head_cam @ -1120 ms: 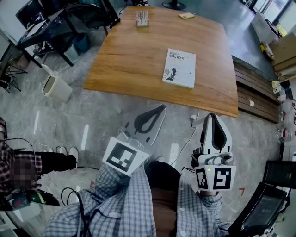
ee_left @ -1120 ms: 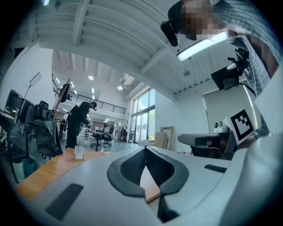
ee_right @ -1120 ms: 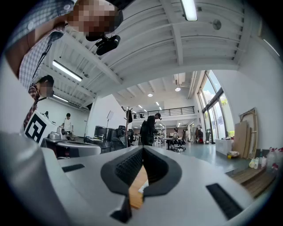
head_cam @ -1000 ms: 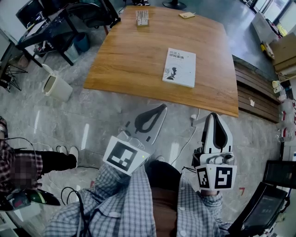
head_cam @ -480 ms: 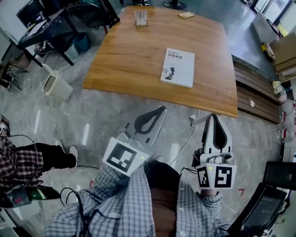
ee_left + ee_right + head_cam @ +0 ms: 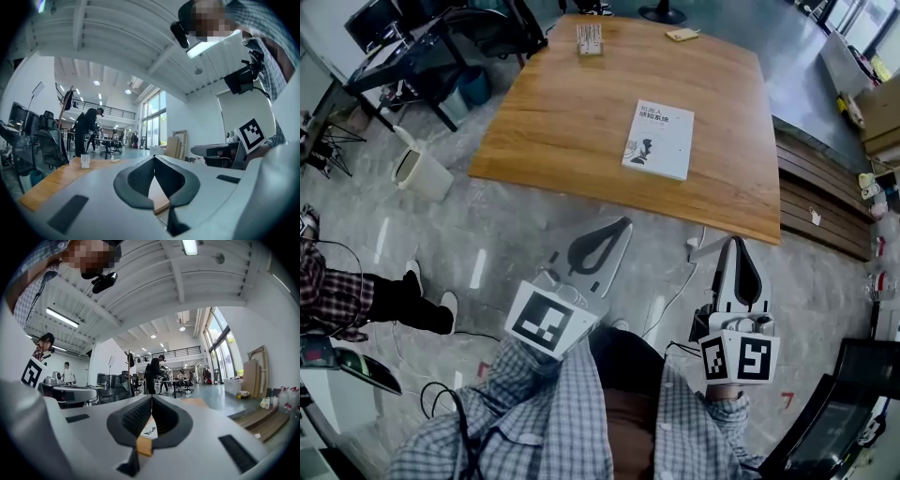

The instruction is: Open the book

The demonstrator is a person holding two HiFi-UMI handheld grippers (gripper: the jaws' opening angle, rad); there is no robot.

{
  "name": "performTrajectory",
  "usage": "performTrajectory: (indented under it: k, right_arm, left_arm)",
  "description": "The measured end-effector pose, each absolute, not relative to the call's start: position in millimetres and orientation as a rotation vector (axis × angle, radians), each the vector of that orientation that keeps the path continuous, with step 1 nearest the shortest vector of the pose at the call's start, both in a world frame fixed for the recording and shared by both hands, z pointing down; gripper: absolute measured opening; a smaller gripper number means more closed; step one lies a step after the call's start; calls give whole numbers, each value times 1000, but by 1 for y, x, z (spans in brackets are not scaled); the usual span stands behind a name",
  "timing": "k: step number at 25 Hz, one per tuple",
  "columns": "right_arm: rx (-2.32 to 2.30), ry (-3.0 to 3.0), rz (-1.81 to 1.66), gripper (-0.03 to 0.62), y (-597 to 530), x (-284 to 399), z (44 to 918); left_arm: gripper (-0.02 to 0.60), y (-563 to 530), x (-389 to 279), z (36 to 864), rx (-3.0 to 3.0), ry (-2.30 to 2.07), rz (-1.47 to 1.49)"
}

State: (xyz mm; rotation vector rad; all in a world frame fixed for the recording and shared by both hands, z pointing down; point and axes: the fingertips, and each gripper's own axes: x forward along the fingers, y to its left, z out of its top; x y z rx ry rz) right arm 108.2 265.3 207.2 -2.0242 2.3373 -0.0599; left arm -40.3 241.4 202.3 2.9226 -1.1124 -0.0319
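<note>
The book (image 6: 658, 140) lies closed and flat, white cover up, on the wooden tabletop (image 6: 562, 112). It sits right of the middle and nearer the near edge than the far one, with bare wood all round it. Both grippers are held over the grey floor on the near side of the tabletop's near edge, well apart from the book and pointing toward it. The left gripper (image 6: 623, 225) is angled up and to the right. Its jaws are together at the tips, with only the loop-shaped gap between the dark pads behind them, and nothing is held there. The left gripper view shows just the tabletop's edge through that gap. The right gripper (image 6: 737, 244) points almost straight at the tabletop. Its jaws likewise meet at the tips and carry nothing. In the right gripper view a sliver of the tabletop's edge and of the white cover shows through the gap. Checked sleeves (image 6: 534, 412) lead up to each gripper's marker cube. At the tabletop's far edge stands a small box-like thing (image 6: 589, 38), and to its right lies a flat yellowish thing (image 6: 682, 34). On the floor at the left stands a white bin (image 6: 419, 172), and nearer, at the left edge, are another person's legs (image 6: 366, 298). A wooden bench (image 6: 820, 216) runs along the right side.
</note>
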Motion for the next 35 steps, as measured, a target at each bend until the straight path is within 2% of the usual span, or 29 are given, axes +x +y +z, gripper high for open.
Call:
performTrajectory:
  k: [16,35]
  right_arm:
    - [-1940,2320,-223,20,237,131,231]
    - [-2043,2373,-312,20,28,116,264]
  left_arm:
    - [0,218,-26,228,2882,-1169,11]
    - [0,-5,-26,257,2837,-1047,52]
